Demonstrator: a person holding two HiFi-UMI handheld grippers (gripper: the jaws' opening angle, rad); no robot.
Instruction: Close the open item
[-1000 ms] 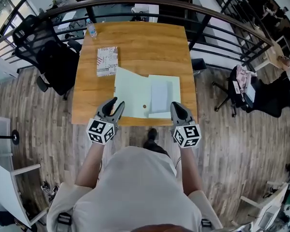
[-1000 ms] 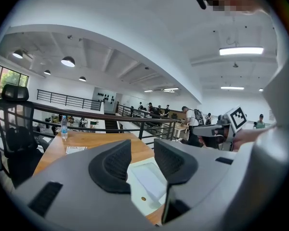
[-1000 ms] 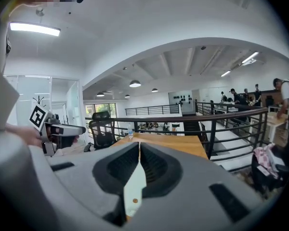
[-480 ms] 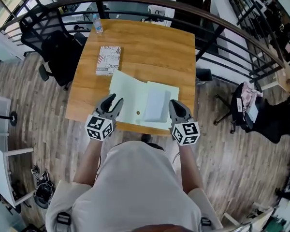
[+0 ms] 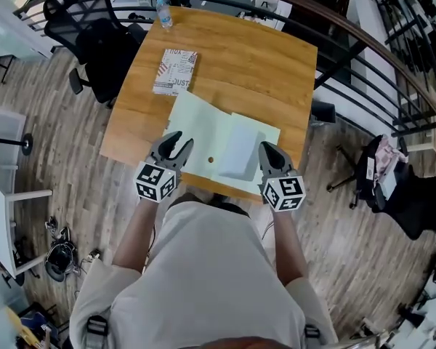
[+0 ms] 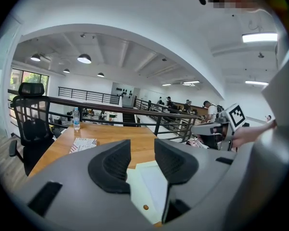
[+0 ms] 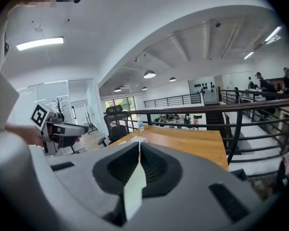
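The left gripper point(image 6: 142, 148) has its jaws apart with nothing between them, pointing across a wooden table point(image 6: 113, 134). Below and beyond the jaws lies an open pale green folder point(image 6: 151, 189) with a small brown snap point(image 6: 145, 207). Farther left lies a printed booklet point(image 6: 83, 144), and a water bottle point(image 6: 76, 119) stands by the far edge. The right gripper point(image 6: 202, 128) hovers at the right.

Bare surface on the rectangular wooden table point(image 5: 261, 71) lies in its far half, right of the red-and-white patterned booklet point(image 5: 176, 72). A clear plastic water bottle point(image 5: 163, 13) occupies the far left corner. The open pale green paper folder point(image 5: 203, 133) covers the near half. A black metal railing point(image 7: 228, 108) bounds the far edge. A black office chair point(image 5: 102, 46) blocks the left side.
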